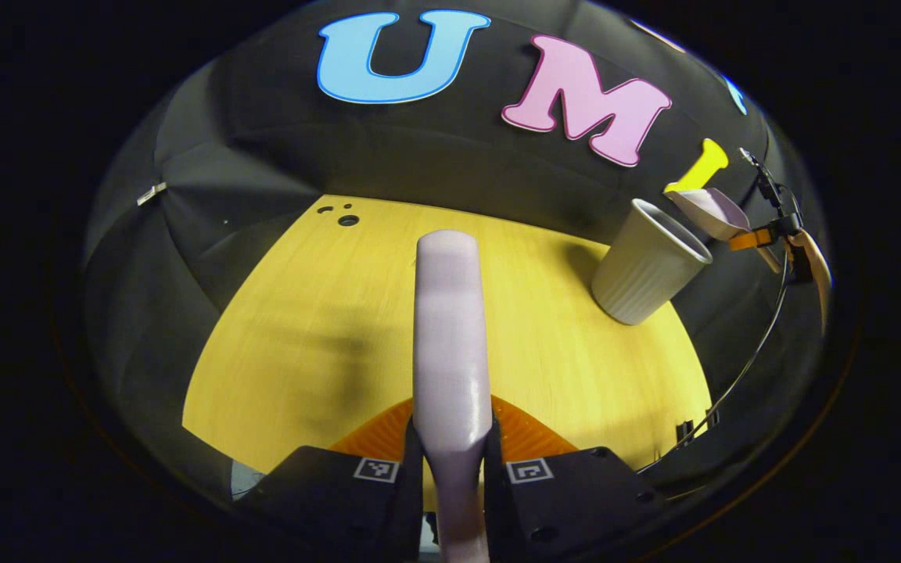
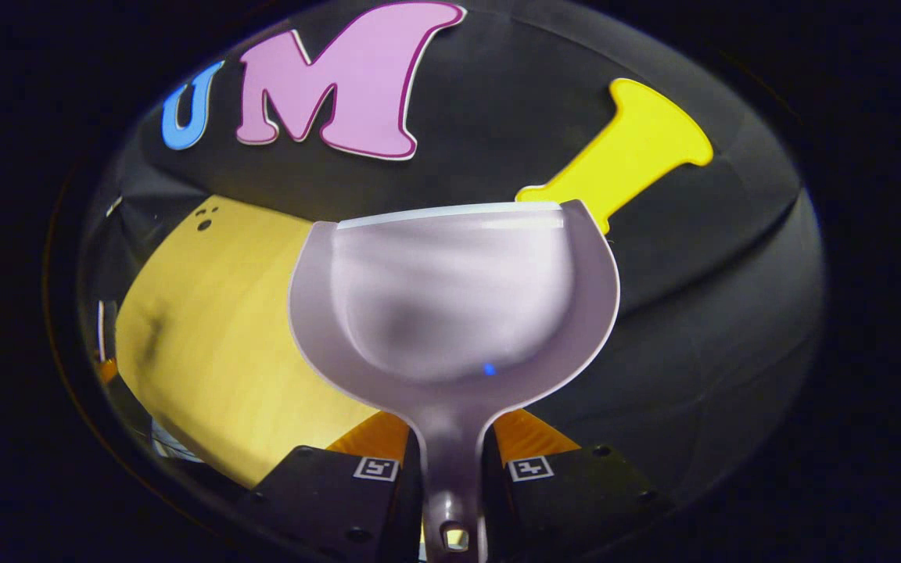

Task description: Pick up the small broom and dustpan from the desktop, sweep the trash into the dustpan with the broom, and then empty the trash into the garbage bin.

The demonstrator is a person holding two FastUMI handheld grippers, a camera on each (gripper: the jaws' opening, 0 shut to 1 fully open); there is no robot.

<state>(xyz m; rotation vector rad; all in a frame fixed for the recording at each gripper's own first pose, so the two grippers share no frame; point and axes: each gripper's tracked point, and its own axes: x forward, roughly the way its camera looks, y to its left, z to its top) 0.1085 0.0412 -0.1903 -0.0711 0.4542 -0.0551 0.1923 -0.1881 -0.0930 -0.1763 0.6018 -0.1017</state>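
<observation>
My left claw (image 1: 452, 461) is clamping both fingers on the lilac handle of the small broom (image 1: 449, 328), which is sticking straight out ahead of it above the yellow tabletop (image 1: 302, 328). Ahead and to the right of this claw, the grey ribbed garbage bin (image 1: 646, 270) is standing near the tabletop's far edge. Just beyond the bin, my right claw is holding the dustpan at the bin's rim. In the right gripper view, my right claw (image 2: 452, 461) is squeezing the stem of the lilac dustpan (image 2: 454, 305), whose scoop is facing me, raised off the tabletop's right edge.
</observation>
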